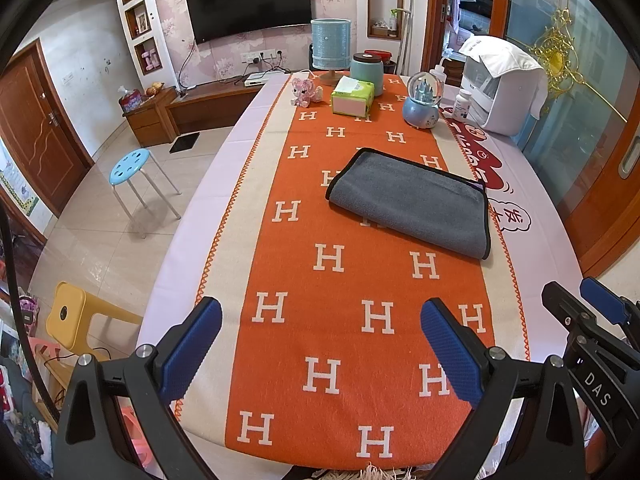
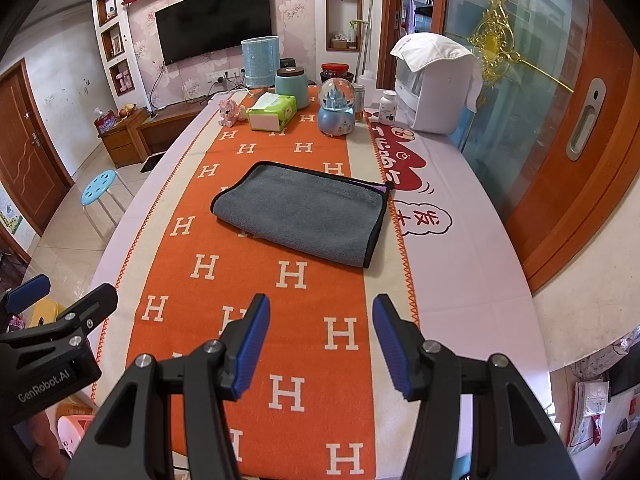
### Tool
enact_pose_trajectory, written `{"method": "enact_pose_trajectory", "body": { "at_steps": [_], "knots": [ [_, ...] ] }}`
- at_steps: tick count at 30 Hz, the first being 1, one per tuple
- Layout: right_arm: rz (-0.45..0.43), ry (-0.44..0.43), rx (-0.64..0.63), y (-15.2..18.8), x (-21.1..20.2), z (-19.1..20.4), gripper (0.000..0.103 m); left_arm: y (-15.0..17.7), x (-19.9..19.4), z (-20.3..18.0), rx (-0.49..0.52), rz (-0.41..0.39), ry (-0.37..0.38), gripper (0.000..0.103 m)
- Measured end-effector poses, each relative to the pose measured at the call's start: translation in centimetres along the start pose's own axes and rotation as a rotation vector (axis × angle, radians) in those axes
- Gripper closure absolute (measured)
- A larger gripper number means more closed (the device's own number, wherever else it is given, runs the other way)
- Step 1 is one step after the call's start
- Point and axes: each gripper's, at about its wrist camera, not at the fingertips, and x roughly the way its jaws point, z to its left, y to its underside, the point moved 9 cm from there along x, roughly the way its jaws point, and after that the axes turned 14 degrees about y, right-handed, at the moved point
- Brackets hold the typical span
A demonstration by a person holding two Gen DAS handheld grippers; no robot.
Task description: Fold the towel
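While towel lies folded (black-edged) — both grippers' jaws spread, apart from it.

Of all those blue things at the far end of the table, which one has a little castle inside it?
The snow globe: a clear ball on a pale blue base, castle inside. The tall blue lamp and the teal jar behind it are solid, nothing visible inside.
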Motion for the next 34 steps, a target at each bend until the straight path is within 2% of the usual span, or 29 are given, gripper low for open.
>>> {"method": "enact_pose_trajectory", "body": {
  "at_steps": [34],
  "knots": [
    [0.000, -0.001, 0.000, -0.12, 0.00, 0.06, 0.050, -0.01, 0.11, -0.22, 0.003, 0.000, 0.001, 0.004]
  ]
}}
